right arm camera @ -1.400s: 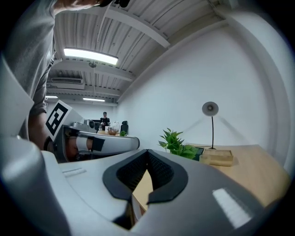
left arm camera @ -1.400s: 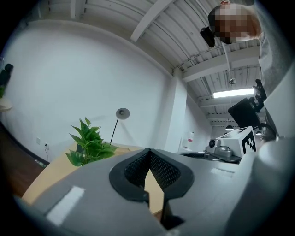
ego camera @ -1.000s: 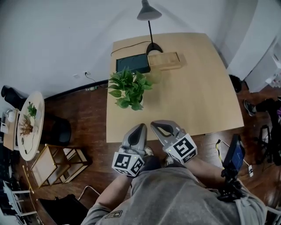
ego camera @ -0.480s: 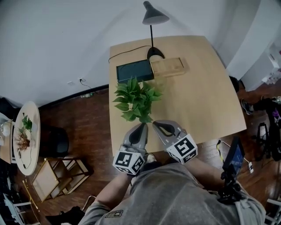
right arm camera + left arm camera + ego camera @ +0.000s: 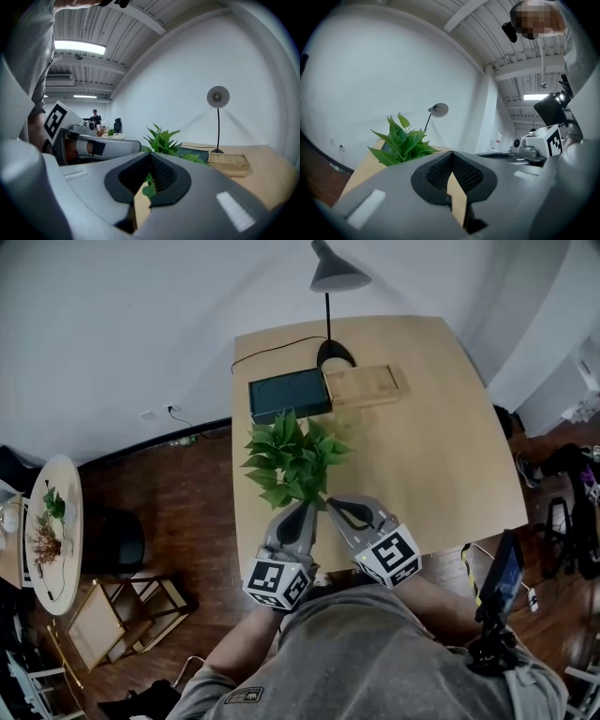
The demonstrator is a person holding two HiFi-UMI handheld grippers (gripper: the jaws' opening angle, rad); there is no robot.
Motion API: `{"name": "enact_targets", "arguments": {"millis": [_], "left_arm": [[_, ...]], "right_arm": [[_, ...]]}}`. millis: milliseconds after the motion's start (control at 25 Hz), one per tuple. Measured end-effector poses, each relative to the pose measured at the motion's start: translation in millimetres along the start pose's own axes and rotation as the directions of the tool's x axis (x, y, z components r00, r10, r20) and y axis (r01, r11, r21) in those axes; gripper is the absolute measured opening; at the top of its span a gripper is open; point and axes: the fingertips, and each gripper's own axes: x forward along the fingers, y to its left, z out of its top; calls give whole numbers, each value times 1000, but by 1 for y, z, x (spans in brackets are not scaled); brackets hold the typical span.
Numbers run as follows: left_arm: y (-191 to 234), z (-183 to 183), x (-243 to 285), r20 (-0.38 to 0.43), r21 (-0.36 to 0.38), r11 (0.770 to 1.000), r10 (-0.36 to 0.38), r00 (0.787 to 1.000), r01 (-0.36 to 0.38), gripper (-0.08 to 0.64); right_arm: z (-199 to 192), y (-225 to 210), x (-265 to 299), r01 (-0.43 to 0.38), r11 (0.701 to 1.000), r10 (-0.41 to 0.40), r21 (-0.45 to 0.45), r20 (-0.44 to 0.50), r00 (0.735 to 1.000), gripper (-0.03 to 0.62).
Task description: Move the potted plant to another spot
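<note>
Head view, looking steeply down: a square wooden bench [image 5: 422,456] carries a potted plant [image 5: 295,460] near its left front edge. Behind the plant lie a dark flat panel [image 5: 289,395], a wooden tray [image 5: 366,387] and a lamp [image 5: 335,282]. A second ago both tools were over the floor, short of the bench. Now the left tool [image 5: 302,512] and right tool [image 5: 336,510] reach over the bench's front edge, their tips just at the nearest leaves. Judged from this, the approach is nearly done and no grasp has begun. The plant sits where it was on the bench. Leaves cover the pot, so its distance from the tips cannot be told here.

Left gripper view: the left tool [image 5: 452,161] has its jaws together with nothing between them. The plant [image 5: 403,143] rises ahead and to the left, with the lamp [image 5: 438,109] behind it. This view also shows the right tool [image 5: 539,145] alongside.

Right gripper view: the right tool [image 5: 151,173] is likewise closed and empty. A leaf shows through the notch, probably beyond the jaws and not pinched. The plant [image 5: 161,138] stands ahead, slightly left, and the tray [image 5: 228,164] shows at the right. Both tools would need to open before taking the pot.
</note>
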Motion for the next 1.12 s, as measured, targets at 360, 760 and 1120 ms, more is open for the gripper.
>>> {"name": "enact_targets", "arguments": {"millis": [360, 760, 1120], "left_arm": [[17, -28, 8, -59, -4, 997, 71, 996, -71, 0], [51, -96, 7, -186, -41, 983, 167, 968, -178, 0], [67, -141, 4, -252, -78, 971, 200, 947, -226, 0]], "right_arm": [[-20, -10, 12, -50, 999, 51, 16, -39, 998, 6], [-80, -22, 31, -77, 995, 85, 59, -136, 987, 6], [-135, -25, 39, -71, 990, 97, 126, -215, 972, 6]]}}
